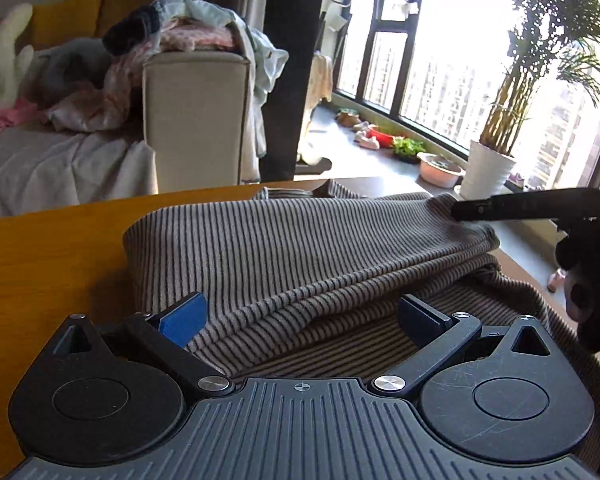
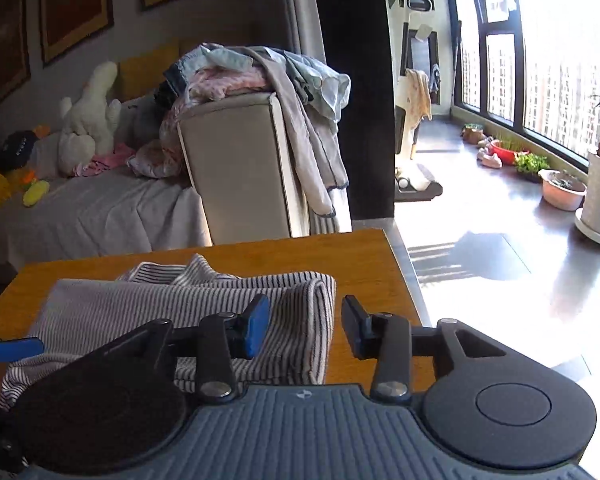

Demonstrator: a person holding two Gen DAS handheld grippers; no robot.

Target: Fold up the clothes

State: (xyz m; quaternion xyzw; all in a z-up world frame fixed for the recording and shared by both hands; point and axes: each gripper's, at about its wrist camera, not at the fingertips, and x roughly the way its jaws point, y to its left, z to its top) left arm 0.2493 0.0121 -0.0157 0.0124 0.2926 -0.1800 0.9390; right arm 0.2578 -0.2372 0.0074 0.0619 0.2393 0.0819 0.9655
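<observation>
Striped garment (image 1: 300,248) is lying on the wooden table (image 1: 40,264), already doubled over w/ one layer resting on another, far edge rolled. Left gripper (image 1: 300,316) is hovering over the near fold, jaws wide apart, nothing pinched. Right gripper (image 2: 306,326) is sitting at the garment's right edge, jaws partly apart, cloth between but pads not pressing. Looks like one fold's done; prob. more folds or smoothing left. Pile of clothes (image 2: 236,76) on the sofa arm is waiting, unfolded.
</observation>
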